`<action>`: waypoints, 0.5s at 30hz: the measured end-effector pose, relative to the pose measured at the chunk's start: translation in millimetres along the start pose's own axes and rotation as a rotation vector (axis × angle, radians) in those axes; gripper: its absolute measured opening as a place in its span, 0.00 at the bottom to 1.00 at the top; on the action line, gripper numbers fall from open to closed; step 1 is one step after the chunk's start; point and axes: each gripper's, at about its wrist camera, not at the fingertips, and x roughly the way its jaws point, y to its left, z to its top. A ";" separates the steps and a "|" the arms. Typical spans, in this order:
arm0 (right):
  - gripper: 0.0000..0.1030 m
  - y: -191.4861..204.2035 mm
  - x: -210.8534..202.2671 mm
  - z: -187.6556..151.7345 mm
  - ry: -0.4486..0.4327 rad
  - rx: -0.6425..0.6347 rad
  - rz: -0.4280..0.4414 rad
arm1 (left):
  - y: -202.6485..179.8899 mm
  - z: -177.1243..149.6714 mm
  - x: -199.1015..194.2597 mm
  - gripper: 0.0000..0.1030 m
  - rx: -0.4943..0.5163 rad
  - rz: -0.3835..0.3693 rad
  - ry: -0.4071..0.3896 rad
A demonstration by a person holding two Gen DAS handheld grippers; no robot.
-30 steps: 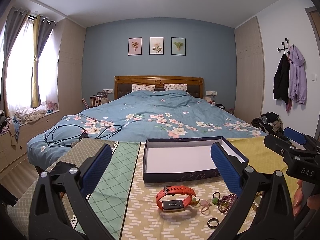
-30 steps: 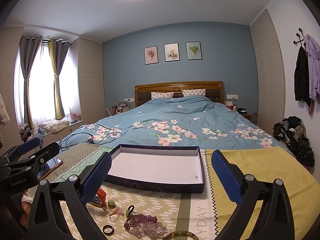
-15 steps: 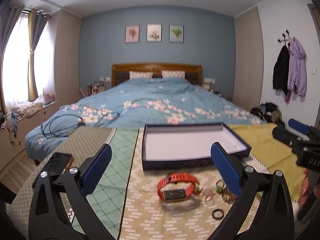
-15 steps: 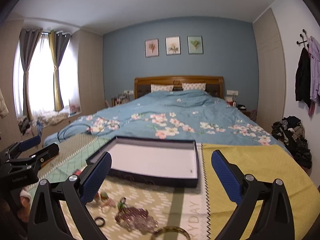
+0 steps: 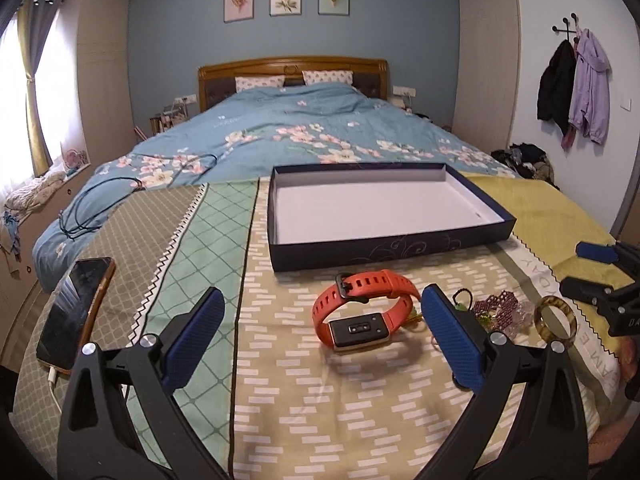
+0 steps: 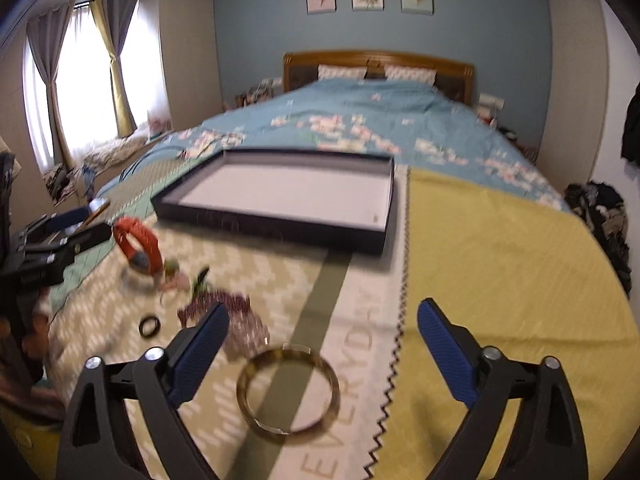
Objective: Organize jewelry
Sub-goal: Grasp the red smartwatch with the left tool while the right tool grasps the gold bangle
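Note:
An empty dark blue box lid with a white inside (image 5: 384,208) lies on the patterned cloth; it also shows in the right wrist view (image 6: 280,196). In front of it lies an orange watch (image 5: 362,312), a maroon beaded bracelet (image 5: 496,306), an amber bangle (image 5: 554,318) and a small black ring (image 6: 149,326). My left gripper (image 5: 320,332) is open, hovering just before the watch (image 6: 138,248). My right gripper (image 6: 322,344) is open, above the amber bangle (image 6: 288,390), with the beaded bracelet (image 6: 224,312) by its left finger.
A phone (image 5: 74,312) on a cable lies at the cloth's left edge. The bed with a blue floral duvet (image 5: 300,136) stretches behind the box. Clothes lie heaped on the floor at the right (image 5: 520,160). The yellow part of the cloth (image 6: 500,260) lies to the right.
Both grippers have tilted down and moved closer to the jewelry. The watch and bangle now sit between and below the fingers. Both stay open.

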 end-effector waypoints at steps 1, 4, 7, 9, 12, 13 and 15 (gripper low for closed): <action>0.84 -2.4 2.1 -3.9 0.028 0.007 0.012 | 1.1 0.4 2.8 0.94 0.004 0.001 0.005; 0.75 -4.5 1.9 -9.1 0.070 0.011 0.041 | -0.6 3.6 4.0 0.93 0.011 -0.005 0.019; 0.67 -5.5 2.7 -13.6 0.108 0.004 0.075 | -1.7 7.4 8.2 0.89 0.019 -0.015 0.028; 0.64 -7.1 4.7 -14.2 0.120 -0.014 0.074 | -3.4 9.2 11.2 0.87 0.028 -0.017 0.032; 0.64 -9.5 7.1 -13.7 0.128 -0.026 0.072 | -4.1 11.8 17.6 0.81 0.029 -0.024 0.054; 0.64 -10.7 8.0 -13.6 0.128 -0.026 0.075 | -3.2 13.3 19.7 0.79 0.024 -0.032 0.057; 0.64 -11.4 8.4 -13.3 0.128 -0.022 0.081 | -1.9 16.9 23.7 0.76 0.015 -0.045 0.066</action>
